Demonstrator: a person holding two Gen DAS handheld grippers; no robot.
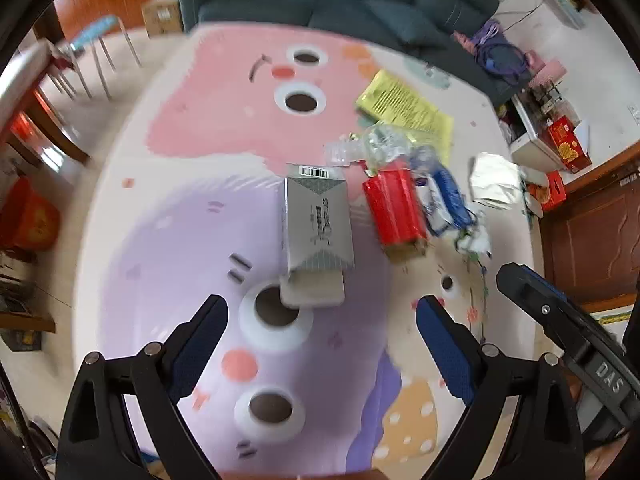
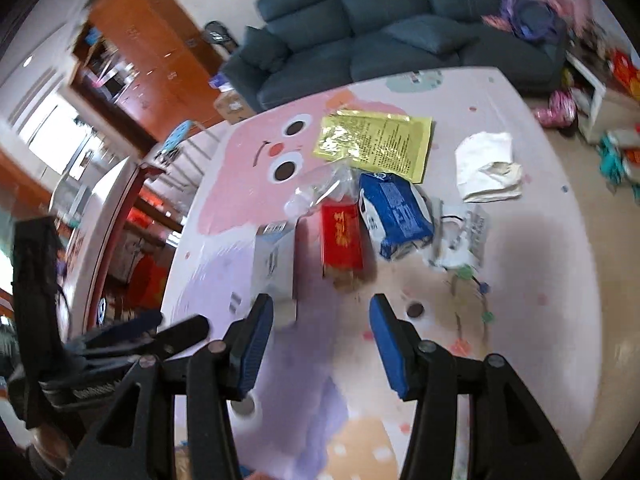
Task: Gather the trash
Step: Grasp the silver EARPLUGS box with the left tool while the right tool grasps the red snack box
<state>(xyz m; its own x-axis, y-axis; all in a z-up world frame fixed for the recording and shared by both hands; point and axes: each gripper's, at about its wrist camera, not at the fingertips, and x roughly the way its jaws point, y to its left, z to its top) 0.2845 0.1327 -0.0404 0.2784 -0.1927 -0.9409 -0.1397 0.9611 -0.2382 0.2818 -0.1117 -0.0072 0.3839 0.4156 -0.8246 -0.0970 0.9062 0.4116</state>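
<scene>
Nearest the left wrist camera, the left hand-held gripper [image 1: 322, 320] hangs released over the pastel cartoon play mat [image 1: 168, 264] on the floor, its blue-padded fingers [image 1: 200, 344] spread wide with nothing between them. Just beyond its fingertips lies a flat silver-grey cardboard box [image 1: 318, 224] with a barcode label at its far end, its near end lying between the two fingertips in the picture without touching either.

In the right wrist view, the right hand-held gripper [image 2: 320, 312] also stands released, its jaws about half spread and empty, above the mat. Ahead of it sits a red rectangular carton with gold print [image 2: 342, 240], with the silver-grey box just to its left. Touching the red carton on the right is a blue and white soft plastic pack [image 2: 396, 216], and beside that a crumpled clear printed wrapper [image 2: 460, 240]. A small string of coloured beads [image 2: 476, 292] trails on the mat near the wrapper.

Behind the red carton lies crinkled transparent plastic film [image 2: 320, 188]. Further back rests a flat yellow printed foil pouch [image 2: 376, 142], and well to its right a crumpled white paper tissue [image 2: 488, 168].

Beyond the mat's far edge stands a dark teal fabric sofa [image 2: 380, 28]; wooden cabinets [image 2: 136, 48] fill the left side of the room. Both pictures are blurred.
</scene>
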